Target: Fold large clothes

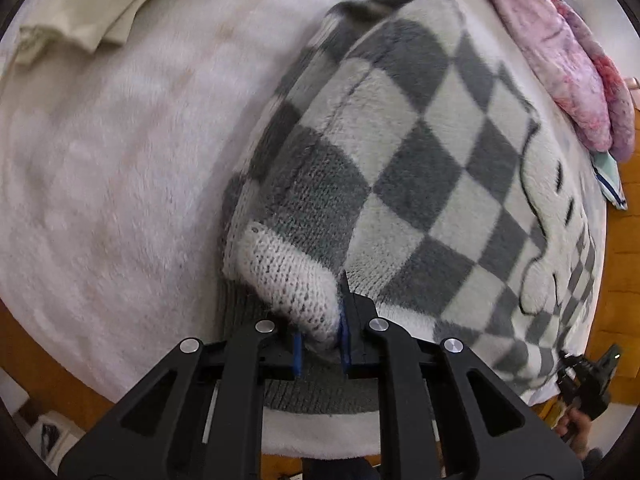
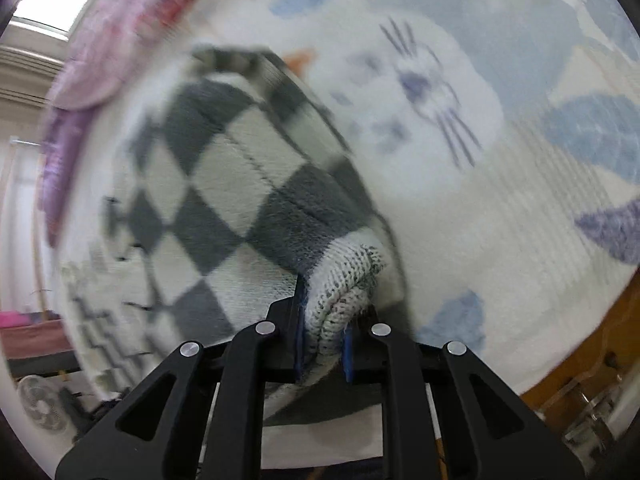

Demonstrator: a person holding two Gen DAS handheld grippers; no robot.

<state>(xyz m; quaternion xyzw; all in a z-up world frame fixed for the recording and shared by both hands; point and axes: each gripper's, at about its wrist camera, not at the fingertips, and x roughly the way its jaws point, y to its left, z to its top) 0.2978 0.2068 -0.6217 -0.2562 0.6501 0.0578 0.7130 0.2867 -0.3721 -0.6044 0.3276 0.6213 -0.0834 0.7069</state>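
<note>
A grey and white checkered fleece garment (image 1: 420, 152) lies spread over the white blanket (image 1: 120, 160). My left gripper (image 1: 320, 344) is shut on a knitted corner of it, which bulges out between the blue pads. In the right wrist view the same checkered garment (image 2: 224, 184) is lifted and blurred. My right gripper (image 2: 324, 348) is shut on another knitted corner of it. The right gripper also shows at the lower right of the left wrist view (image 1: 588, 384).
A cream garment (image 1: 100, 12) lies at the far left of the blanket. A pink quilt (image 1: 568, 60) is heaped at the far right. A white blanket with a cat print (image 2: 440, 100) lies under the right gripper. Wooden floor (image 1: 624, 280) borders the bed.
</note>
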